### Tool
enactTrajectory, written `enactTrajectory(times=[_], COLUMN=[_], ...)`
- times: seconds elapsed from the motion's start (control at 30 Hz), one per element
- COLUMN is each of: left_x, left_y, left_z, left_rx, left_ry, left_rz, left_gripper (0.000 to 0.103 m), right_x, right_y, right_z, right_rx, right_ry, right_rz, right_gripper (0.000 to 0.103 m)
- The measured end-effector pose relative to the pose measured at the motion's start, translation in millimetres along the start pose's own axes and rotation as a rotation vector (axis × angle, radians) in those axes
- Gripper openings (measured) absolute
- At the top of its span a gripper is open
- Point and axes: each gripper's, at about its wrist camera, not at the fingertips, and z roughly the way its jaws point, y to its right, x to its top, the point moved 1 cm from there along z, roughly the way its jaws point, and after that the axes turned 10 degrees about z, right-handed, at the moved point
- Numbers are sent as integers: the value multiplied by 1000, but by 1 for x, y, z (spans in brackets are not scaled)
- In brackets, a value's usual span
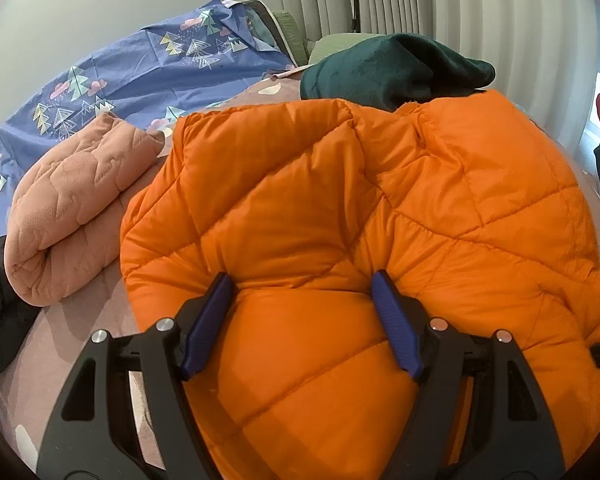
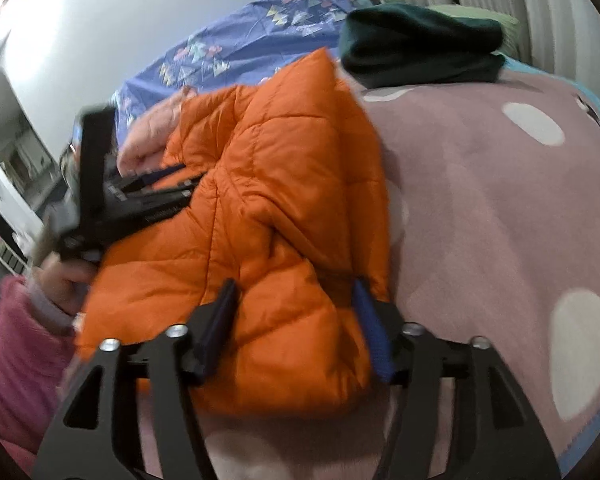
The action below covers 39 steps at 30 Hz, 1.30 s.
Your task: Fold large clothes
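A home bedroom: ahead of the grippers lies a bed (image 2: 480, 184) with a tree-print sheet (image 1: 140, 76) (blue), curtains (image 1: 440, 8) beyond.

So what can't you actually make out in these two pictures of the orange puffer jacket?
- Orange quilted puffer jacket: near edge hidden behind the left gripper in the left wrist view, so any pinch is unclear.
- Right gripper: motion blur in the right wrist view hides pad contact.
- Dark green folded garment: its type is unclear.
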Motion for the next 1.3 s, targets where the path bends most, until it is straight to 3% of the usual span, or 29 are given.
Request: enactTrajectory(times=[0.03,0.07,0.23,0.4,0.5,0.77,0.8,0.87,0.93,1.07,1.2,1.3], left_x=[0,1,1,1,2,1,1,1,1,3,5,-6], left_y=[0,-1,-2,-2,-2,-4,-3,-4,-4,-7,-25,-50], left_z=[0,0,1,1,1,1,2,1,2,-2,-24,-53], left_rx=[-3,-5,-8,-8,-8,-12,-13,-13,-19,-47,-77,-138], left_ry=[0,0,2,1,0,2,3,3,7,38,74,155], left_rz=[-3,-6,-10,-12,-13,-18,-19,-20,-30,-70,-182,-327], left_gripper=[73,73,73,73,73,73,73,73,73,74,91,101], right_x=[1,0,-13,-27,-32,-12,-9,-8,-11,-15,-18,-19], right_y=[3,10,36,45,41,45,42,38,43,47,41,37], right_z=[-8,-20,-34,-20,-14,7,10,12,12,12,12,13], right_rx=[4,1,25,183,220,263,249,197,200,189,167,157], right_ry=[11,30,-32,-164,-216,-152,-146,-123,-113,-110,-98,-87], right_rz=[27,64,191,361,409,533,516,479,486,456,402,364], right_gripper=[81,84,87,90,94,98,95,63,46,41,41,42])
